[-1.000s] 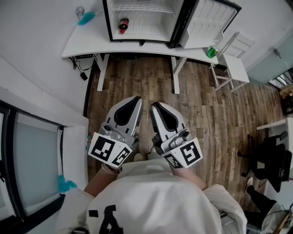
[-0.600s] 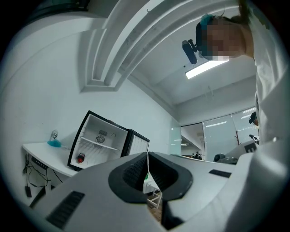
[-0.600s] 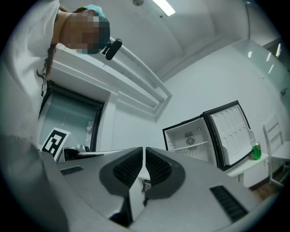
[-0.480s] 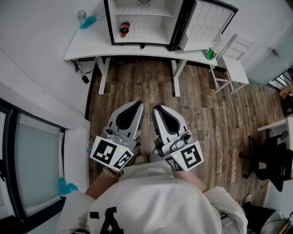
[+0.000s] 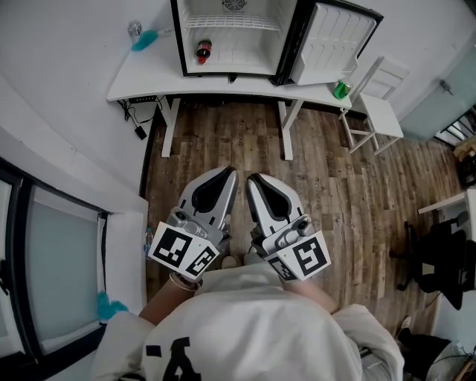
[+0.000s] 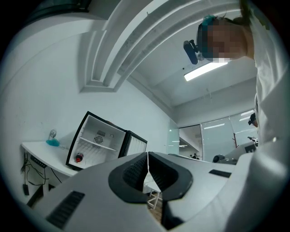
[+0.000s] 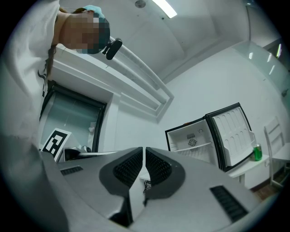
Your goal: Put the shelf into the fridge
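The person stands on the wooden floor (image 5: 335, 201), well back from the white tabletop (image 5: 149, 74), and holds both grippers side by side just in front of a white shirt (image 5: 253, 320). The left gripper (image 5: 230, 173) has its jaws clenched together with nothing between them. The right gripper (image 5: 253, 179) is likewise closed and empty (each gripper's own view shows the two ribbed faces meeting at a thin seam). Both point toward the tabletop, their tips near each other but apart. A small fridge (image 5: 177, 37) stands at the back edge of the tabletop, right of its middle, and its door (image 5: 333, 45) is swung wide open to the right. The shelf (image 5: 230, 21), a white wire rack, lies level across the upper part of the fridge's inside, far from both grippers. Below the rack, at the lower left of the inside, sits a dark bottle with a red cap (image 5: 203, 50). A teal thing (image 5: 143, 39) lies near the tabletop's back left corner, with a clear glass (image 5: 134, 30) just beside it. A green bottle (image 5: 341, 90) stands at the right end, close to the front edge and below the open door. A white chair (image 5: 375, 104) stands just past that right end. A black office chair (image 5: 442, 260) is farther off, at the right of the head view.
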`<state>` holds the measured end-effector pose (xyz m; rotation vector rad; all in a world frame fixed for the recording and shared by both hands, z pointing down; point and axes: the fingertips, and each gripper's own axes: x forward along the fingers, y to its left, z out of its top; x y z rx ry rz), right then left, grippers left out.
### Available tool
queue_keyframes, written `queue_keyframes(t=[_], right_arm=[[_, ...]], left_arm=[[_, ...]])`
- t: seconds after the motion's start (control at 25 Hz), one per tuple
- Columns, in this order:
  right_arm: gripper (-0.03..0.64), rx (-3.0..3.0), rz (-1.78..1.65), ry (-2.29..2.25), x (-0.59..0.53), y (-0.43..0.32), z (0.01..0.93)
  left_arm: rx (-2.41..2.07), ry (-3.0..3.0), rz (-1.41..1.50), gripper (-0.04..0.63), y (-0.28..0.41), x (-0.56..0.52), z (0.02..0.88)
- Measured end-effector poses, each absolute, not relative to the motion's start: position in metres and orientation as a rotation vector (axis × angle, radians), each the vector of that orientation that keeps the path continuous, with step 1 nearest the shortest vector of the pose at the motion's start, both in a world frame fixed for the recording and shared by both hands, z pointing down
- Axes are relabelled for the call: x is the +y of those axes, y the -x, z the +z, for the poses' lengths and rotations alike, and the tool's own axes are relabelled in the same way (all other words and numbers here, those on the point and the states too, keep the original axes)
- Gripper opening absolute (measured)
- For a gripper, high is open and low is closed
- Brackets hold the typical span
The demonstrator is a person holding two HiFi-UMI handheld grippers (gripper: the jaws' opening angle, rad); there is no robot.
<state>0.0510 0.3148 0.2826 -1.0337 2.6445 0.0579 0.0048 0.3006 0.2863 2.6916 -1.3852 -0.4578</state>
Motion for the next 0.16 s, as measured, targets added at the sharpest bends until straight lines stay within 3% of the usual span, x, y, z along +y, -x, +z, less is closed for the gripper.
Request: queue_keyframes(t=[0.16], right_arm=[[0.041,2.646,0.059,1.027,0.3166,-0.0489,0.2818]], left_arm=[[-1.38,-2.676,-0.468,0.011,-0.0027,0.301,0.2873]])
